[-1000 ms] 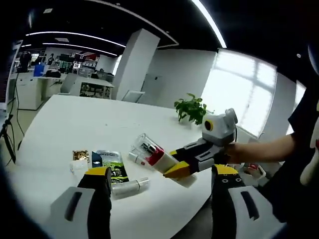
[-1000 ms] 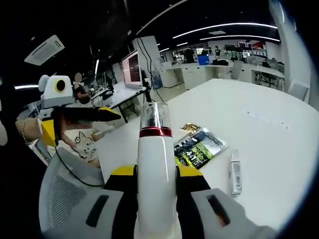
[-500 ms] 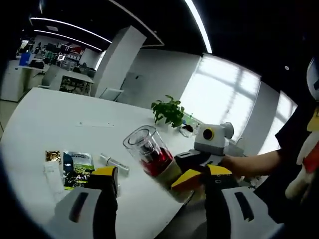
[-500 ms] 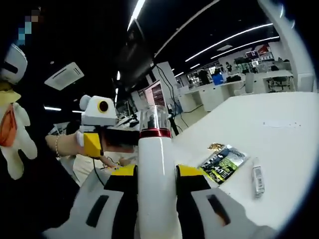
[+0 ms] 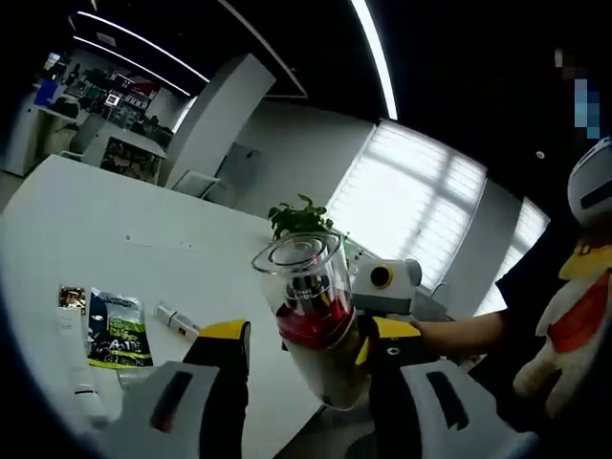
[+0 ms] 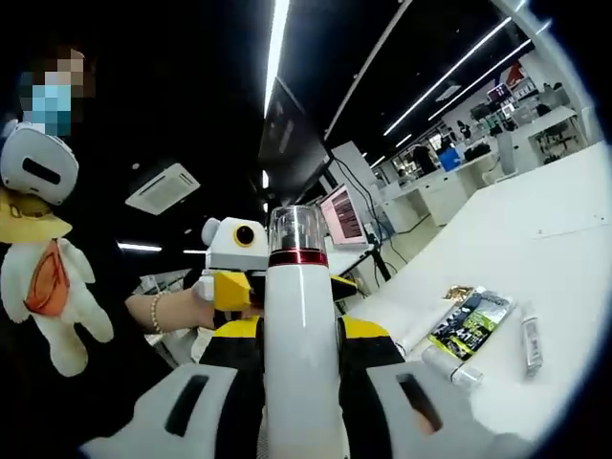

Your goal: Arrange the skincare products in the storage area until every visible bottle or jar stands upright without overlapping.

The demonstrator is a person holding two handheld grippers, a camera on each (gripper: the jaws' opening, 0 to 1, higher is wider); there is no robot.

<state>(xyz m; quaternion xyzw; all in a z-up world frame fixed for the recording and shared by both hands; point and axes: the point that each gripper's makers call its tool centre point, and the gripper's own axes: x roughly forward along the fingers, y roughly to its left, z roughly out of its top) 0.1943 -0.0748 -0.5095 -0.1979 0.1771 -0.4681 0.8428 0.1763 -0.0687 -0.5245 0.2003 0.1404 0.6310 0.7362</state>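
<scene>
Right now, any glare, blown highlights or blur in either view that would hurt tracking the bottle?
Left gripper view: the window behind is blown out, the bottle backlit but its clear cap and red band still legible; fisheye bends the table edge. Right gripper view: bottle sharp, ceiling light strips clipped, surroundings dark on the left, small tube soft.

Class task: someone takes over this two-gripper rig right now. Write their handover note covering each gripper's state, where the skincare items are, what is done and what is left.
Right gripper: shut on the white bottle with the red band and clear cap, held in the air.
Left gripper: open, its jaws either side of that bottle's cap end; not gripping.
On the white table: a green sachet, a small gold packet and a slim white tube, all lying flat; another small tube lies near the table edge.
Done: nothing stands upright yet.
Left: stand the bottle up on the table, then right the lying tubes, without overlap.
</scene>
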